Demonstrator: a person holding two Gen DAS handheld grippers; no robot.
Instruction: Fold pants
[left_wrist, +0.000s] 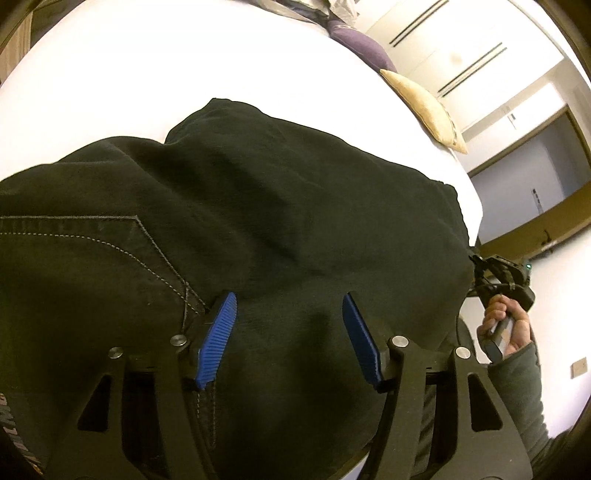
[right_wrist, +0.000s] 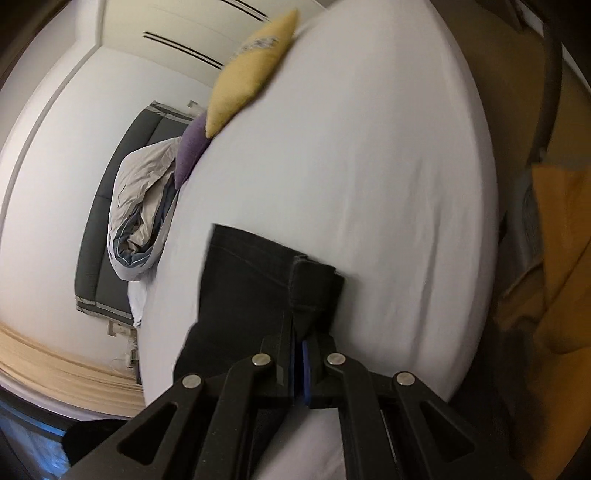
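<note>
Black pants (left_wrist: 258, 229) lie spread on a white bed (left_wrist: 147, 81), with a stitched back pocket at the left. My left gripper (left_wrist: 290, 306) is open, its blue pads hovering just over the fabric. In the right wrist view my right gripper (right_wrist: 300, 345) is shut on the hem end of the pants (right_wrist: 258, 280), at the bed's (right_wrist: 369, 166) near edge. The right gripper also shows in the left wrist view (left_wrist: 480, 266), at the pants' right edge, held by a hand.
A yellow cushion (right_wrist: 251, 70) and a purple cushion (right_wrist: 190, 149) lie at the bed's far end, with a crumpled grey duvet (right_wrist: 140, 206) beside them. Wardrobe doors (left_wrist: 461, 48) stand beyond the bed. An orange cloth (right_wrist: 554, 258) hangs at the right.
</note>
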